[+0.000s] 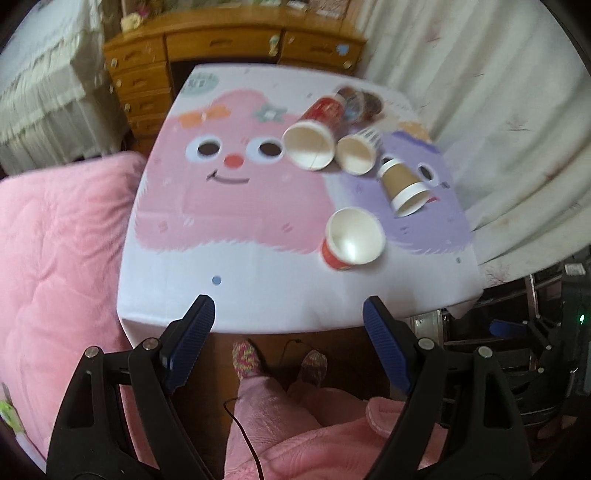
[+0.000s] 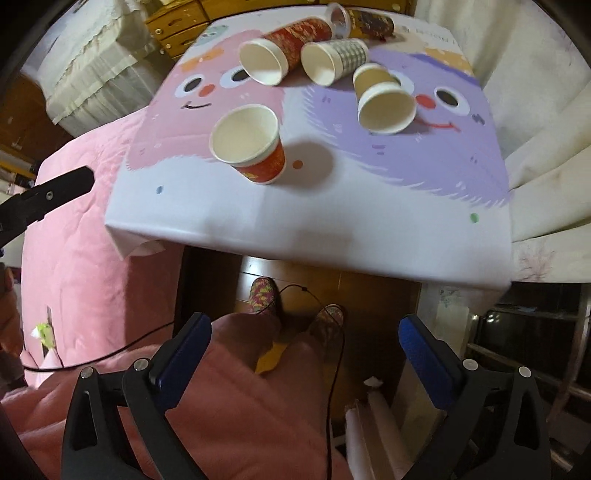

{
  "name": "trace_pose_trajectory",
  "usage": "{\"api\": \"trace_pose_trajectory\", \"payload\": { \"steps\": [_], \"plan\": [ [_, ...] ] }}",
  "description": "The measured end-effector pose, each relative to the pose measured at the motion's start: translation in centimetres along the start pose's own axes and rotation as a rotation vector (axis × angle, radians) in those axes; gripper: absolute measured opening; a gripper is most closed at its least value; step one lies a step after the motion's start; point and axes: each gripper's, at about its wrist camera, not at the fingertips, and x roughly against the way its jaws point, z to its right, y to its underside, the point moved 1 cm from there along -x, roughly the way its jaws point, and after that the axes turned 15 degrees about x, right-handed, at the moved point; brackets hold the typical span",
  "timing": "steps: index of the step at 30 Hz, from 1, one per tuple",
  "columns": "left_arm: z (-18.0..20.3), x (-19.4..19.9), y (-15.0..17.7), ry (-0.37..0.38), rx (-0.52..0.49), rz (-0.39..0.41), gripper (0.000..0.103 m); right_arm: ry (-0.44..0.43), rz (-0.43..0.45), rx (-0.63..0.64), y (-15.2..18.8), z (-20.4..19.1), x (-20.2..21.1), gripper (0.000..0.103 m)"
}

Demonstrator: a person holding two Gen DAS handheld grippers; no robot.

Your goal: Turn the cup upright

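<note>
Far cups at the table's back edge blur together and are hard to tell apart. Left gripper and right gripper both gape wide, empty, off the near edge. Red cup stands mouth-up toward the near edge; the others lie sideways.

No legible text; print on tablecloth and cups too blurred to read.

Black frames, ribbed blue fingers

Open tablecloth before clustered cups
</note>
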Motion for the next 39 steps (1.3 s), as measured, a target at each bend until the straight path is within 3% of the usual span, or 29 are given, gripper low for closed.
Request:
{"api": "trace_pose_trajectory", "payload": {
  "steps": [4, 8, 13, 17, 19, 28, 39],
  "plan": [
    [1.9, 2.8, 0.0, 0.002, -0.006, 0.029, 0.081, 0.008, 0.03, 0.013, 0.2, -1.1, 4.2, 0.103],
    [3.4, 5.6, 0.1, 0.025, 0.023, 0.079, 0.081, -0.029, 0.116, -0.038, 0.0, -2.1, 8.0, 0.103],
    [4.6, 8.2, 1.4, -0.02, 0.012, 0.165, 0.081, 0.091, 0.282, -0.063, 0.2, -3.1, 12.9, 0.103],
    [5.0, 9.5, 2.1, -0.052, -0.002, 0.22, 0.081, 0.111, 0.43, -0.155, 1.1, -2.2, 16.6, 0.103],
    [5.1, 10.1, 2.2, -0.072, -0.007, 0.258, 0.081, 0.132, 0.462, -0.178, 1.6, -1.8, 17.5, 0.103],
    [4.6, 10.6, 2.8, -0.096, 0.023, 0.304, 0.081, 0.218, 0.579, -0.174, 3.7, -2.7, 20.0, 0.103],
    [3.7, 10.5, 3.0, -0.129, 0.039, 0.311, 0.09, 0.22, 0.576, -0.162, 4.0, -3.2, 19.3, 0.103]
  ]
}}
